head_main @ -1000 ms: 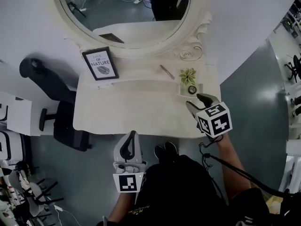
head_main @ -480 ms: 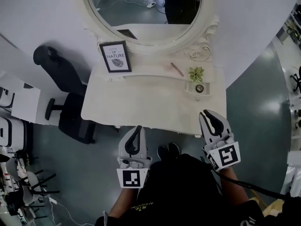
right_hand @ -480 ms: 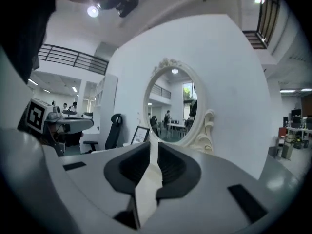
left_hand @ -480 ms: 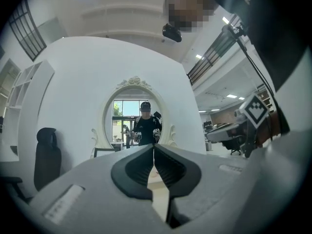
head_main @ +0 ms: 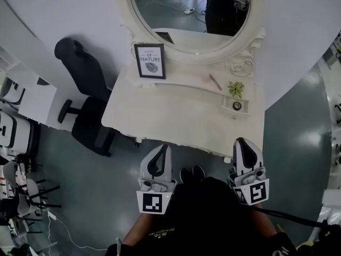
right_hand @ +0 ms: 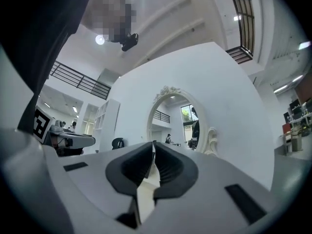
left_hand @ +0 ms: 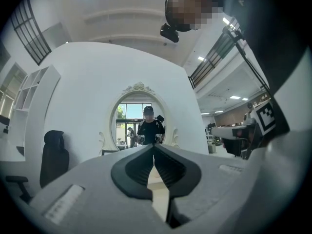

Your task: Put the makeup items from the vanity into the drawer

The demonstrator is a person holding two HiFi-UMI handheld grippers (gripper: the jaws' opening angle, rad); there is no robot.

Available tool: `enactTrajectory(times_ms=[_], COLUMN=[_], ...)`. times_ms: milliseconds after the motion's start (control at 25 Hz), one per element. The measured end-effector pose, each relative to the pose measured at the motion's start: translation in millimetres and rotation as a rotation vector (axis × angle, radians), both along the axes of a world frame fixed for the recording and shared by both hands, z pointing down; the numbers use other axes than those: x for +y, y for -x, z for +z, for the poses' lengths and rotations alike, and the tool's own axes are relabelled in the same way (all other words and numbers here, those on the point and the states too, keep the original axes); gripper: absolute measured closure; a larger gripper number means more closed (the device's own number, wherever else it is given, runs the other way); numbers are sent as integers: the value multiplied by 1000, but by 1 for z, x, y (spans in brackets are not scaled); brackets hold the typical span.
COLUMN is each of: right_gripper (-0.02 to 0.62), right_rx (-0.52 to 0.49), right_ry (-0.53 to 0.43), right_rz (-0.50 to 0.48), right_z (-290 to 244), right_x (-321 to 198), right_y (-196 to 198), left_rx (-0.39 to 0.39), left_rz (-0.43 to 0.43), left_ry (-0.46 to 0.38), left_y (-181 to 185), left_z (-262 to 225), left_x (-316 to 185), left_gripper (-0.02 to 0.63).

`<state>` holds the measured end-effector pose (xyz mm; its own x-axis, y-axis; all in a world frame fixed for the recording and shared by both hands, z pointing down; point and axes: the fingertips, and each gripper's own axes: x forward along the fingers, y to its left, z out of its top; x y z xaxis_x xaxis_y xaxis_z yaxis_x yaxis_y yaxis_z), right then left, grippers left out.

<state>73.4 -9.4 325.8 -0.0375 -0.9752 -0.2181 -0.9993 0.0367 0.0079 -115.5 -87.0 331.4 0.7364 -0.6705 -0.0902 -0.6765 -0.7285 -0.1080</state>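
On the white vanity [head_main: 176,116], a slim brown makeup pencil [head_main: 215,82] lies at the back right. In front of it, a small round dark-lidded pot [head_main: 237,106] rests in a white dish [head_main: 228,111]. Both grippers hang in front of the vanity's near edge, close to the person's body. My left gripper [head_main: 165,146] [left_hand: 153,146] is shut and holds nothing. My right gripper [head_main: 241,140] [right_hand: 153,143] is closing, its tips meeting with nothing between them. Both gripper views look towards the oval mirror.
An oval mirror [head_main: 192,9] stands behind the vanity, with a framed print [head_main: 150,61] at back left. A small green plant [head_main: 236,88] sits beside the dish. A black office chair [head_main: 88,105] stands left of the vanity. The grey floor surrounds it.
My right gripper has pulled back from the dish on the vanity towards the body, and its jaws have closed. The head view has shifted, so the vanity now appears farther off.
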Motion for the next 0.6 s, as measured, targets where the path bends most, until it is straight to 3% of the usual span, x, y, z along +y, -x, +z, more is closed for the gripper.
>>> enactTrajectory(times_ms=[160, 600], right_gripper=[577, 594], right_rx=[11, 44], right_ry=[51, 64], right_rz=[-57, -126], right_z=[11, 11], right_x=[-9, -33], right_y=[21, 38], left_rx=[26, 21], left_rz=[-23, -99], left_ry=[-1, 1], left_y=[9, 28], left_z=[-2, 0], left_x=[2, -6], left_gripper=[584, 584])
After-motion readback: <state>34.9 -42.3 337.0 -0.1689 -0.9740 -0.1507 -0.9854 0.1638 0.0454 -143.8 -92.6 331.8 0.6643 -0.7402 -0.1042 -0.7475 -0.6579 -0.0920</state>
